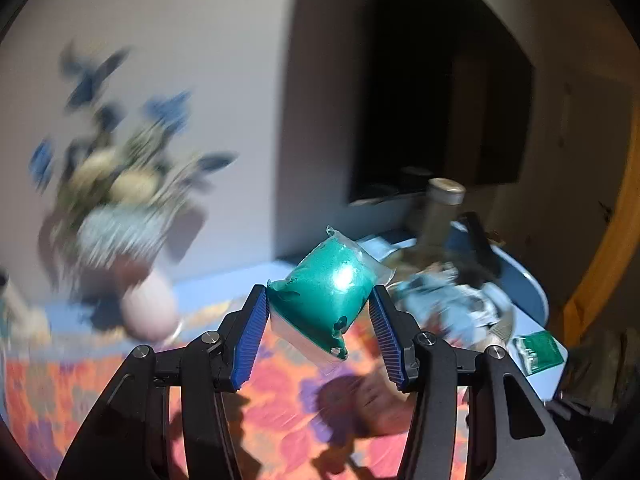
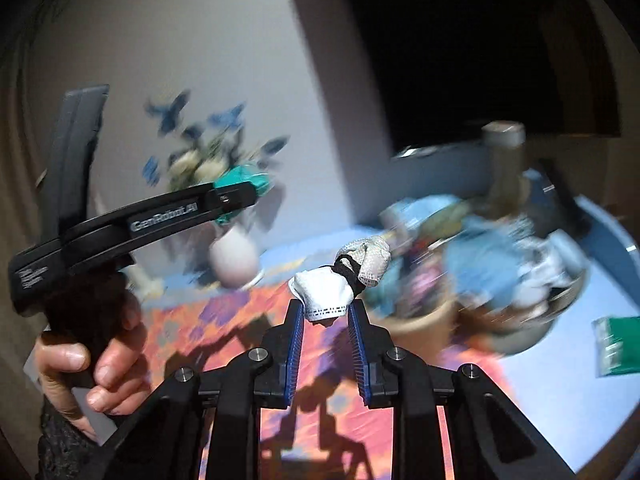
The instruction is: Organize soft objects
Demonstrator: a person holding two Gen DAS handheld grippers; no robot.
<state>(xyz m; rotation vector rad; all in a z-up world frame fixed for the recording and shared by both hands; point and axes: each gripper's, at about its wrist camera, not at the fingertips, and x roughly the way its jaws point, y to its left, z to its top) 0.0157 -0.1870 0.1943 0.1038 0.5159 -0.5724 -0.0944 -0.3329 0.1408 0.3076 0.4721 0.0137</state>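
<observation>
In the left wrist view my left gripper (image 1: pixel 319 300) is shut on a soft green packet in clear wrap (image 1: pixel 326 294), held up above the orange patterned cloth (image 1: pixel 280 412). The right wrist view shows my right gripper (image 2: pixel 326 306) shut on a small white cloth bundle tied with a black band (image 2: pixel 332 288), its netted end (image 2: pixel 370 258) sticking out past the fingertips. The left gripper (image 2: pixel 240 196), gripped by a hand (image 2: pixel 80 360), appears at the left with the green packet (image 2: pixel 246 180) at its tip.
A pale vase (image 1: pixel 150 308) of blue and cream flowers stands at the back left. A bowl (image 2: pixel 520 320) piled with blue and white soft items sits at the right, a grey cylinder (image 1: pixel 440 208) behind it. A green packet (image 2: pixel 618 344) lies on the blue table (image 2: pixel 560 400).
</observation>
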